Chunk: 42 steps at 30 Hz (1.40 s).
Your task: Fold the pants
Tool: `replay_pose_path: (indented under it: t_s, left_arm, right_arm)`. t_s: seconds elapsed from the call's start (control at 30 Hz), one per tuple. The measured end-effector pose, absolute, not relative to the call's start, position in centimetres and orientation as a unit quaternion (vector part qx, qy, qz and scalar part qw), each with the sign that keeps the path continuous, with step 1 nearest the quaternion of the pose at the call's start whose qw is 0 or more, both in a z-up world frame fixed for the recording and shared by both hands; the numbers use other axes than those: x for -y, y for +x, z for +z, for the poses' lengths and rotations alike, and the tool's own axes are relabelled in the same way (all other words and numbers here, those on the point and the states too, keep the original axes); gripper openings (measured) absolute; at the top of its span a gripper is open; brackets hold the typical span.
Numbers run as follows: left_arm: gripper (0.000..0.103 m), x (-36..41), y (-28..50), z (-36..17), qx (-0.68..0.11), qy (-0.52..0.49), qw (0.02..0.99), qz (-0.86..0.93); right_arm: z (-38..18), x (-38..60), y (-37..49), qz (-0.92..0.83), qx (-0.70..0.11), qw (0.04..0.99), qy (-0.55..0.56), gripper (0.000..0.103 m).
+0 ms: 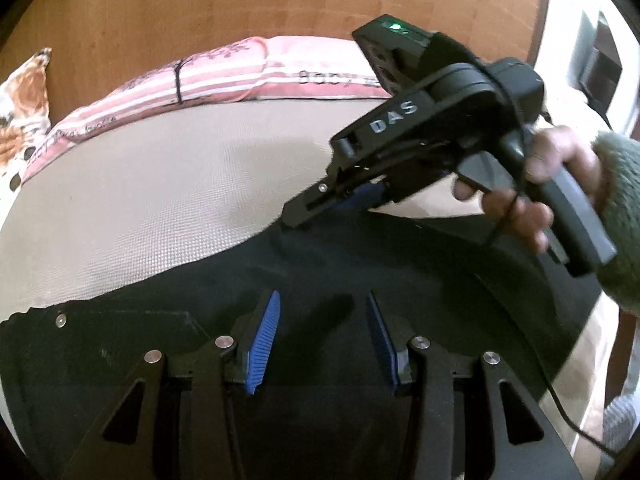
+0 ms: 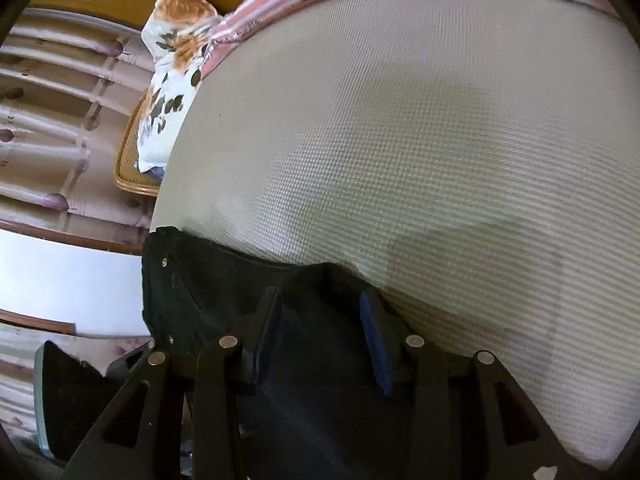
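Observation:
Dark pants (image 1: 320,272) lie flat on a beige textured bed cover (image 1: 168,184). My left gripper (image 1: 322,300) is open, its blue pads (image 1: 266,332) just above the pants' middle. My right gripper (image 1: 296,220), held by a hand, points down at the pants' far edge. In the right wrist view the right gripper (image 2: 320,300) is open with the pants' edge (image 2: 312,280) between its jaws. The pants' waist with metal rivets (image 2: 164,263) lies to the left.
A pink striped blanket (image 1: 224,72) lies along the back of the bed against a wooden headboard (image 1: 240,0). A floral pillow (image 2: 176,60) sits at the far left corner. Curtains (image 2: 52,120) hang left of the bed. A cable (image 1: 560,400) trails from the right gripper.

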<state>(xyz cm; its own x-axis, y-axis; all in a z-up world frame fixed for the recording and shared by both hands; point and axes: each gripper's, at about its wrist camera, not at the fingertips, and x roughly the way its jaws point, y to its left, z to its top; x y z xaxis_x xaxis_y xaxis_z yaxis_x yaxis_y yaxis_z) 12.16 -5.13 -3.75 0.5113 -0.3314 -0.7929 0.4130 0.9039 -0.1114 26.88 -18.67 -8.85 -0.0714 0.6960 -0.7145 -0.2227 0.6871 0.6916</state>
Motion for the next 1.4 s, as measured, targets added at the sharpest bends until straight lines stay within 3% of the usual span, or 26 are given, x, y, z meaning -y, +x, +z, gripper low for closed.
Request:
replay_pose_path:
  t_s: [0.03,0.13,0.4,0.5,0.67,0.83,0.97,1.2,1.4]
  left_arm:
    - [0.046,5.1,12.6,-4.1,-0.450,0.045,0.868,-0.205]
    - [0.046,4.8,12.6,-5.1,-0.462,0.040,0.865,-0.193]
    - [0.046,5.0,11.1,-6.8,-0.465,0.053,0.865,-0.182]
    - [0.046,5.3,10.7,-6.8,-0.462,0.063,0.866,-0.180]
    - [0.046,5.5,11.1,-5.2,-0.467,0.061,0.864,-0.178]
    - [0.046,6.9,10.7,-1.6,-0.421,0.063,0.878,-0.220]
    - [0.046,9.6,11.8,-1.9,-0.430,0.069,0.858,-0.273]
    - [0.046,12.4,14.8,-5.7,-0.470,0.079,0.838,-0.267]
    - [0.046,12.1,16.9,-6.4,-0.475,0.077,0.844,-0.235]
  right_arm:
    - [-9.0,18.5,27.0,0.356,-0.647,0.646,0.193,0.039]
    - [-8.9,18.2,27.1,0.362,-0.641,0.646,0.204,0.017]
    - [-9.8,17.9,27.3,0.324,-0.627,0.682,0.192,0.009]
    - [-9.5,17.8,27.2,0.326,-0.622,0.689,0.178,0.009]
    - [-6.3,19.2,26.4,0.303,-0.588,0.727,0.184,0.030]
    - [-1.6,23.2,23.3,0.252,-0.553,0.781,0.148,0.030]
    - [0.3,26.8,19.7,0.199,-0.555,0.800,0.113,0.030]
    - [-3.0,33.0,14.3,0.103,-0.589,0.796,0.095,0.030]
    - [-6.4,36.0,13.7,0.015,-0.569,0.819,0.072,0.030]
